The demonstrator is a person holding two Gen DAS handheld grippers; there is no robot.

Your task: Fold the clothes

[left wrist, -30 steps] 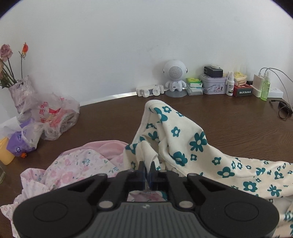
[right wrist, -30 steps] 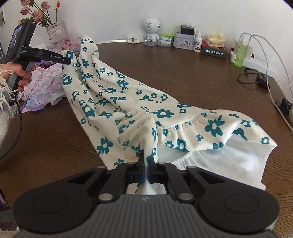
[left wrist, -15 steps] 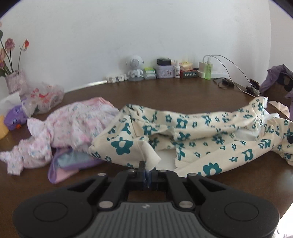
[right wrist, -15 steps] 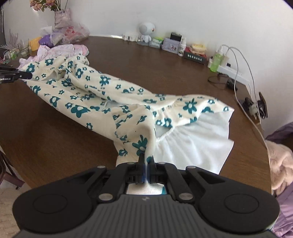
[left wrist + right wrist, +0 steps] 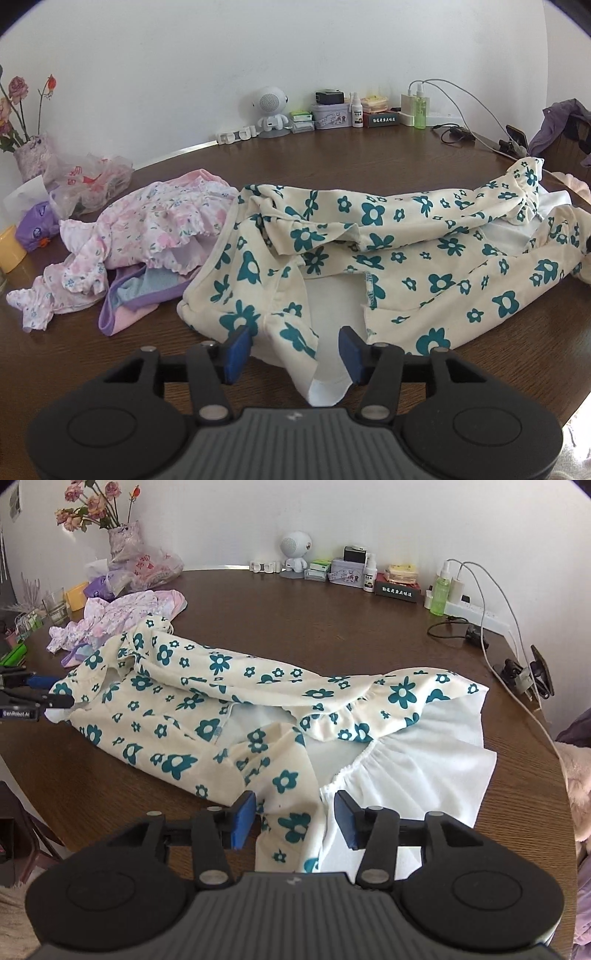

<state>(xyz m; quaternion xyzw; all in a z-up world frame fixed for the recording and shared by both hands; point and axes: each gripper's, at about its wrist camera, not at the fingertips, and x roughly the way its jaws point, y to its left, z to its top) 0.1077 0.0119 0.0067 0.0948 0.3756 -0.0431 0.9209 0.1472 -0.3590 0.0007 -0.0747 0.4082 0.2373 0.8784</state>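
Between parted fingers [image 5: 236, 349], flowered garment [image 5: 406, 258]

Bright, even daylight, soft shadows, sharp focus, fisheye bending and dark corners.

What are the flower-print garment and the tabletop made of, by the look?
Flower-print garment: soft matte fabric, probably a cotton knit; it drapes in loose folds, with a plain white lining and a gathered seam. Tabletop: dark brown wood or wood veneer, visible grain, slight sheen.

Cream dress [image 5: 406, 266], teal flowers; pink floral garment [image 5: 155, 229].
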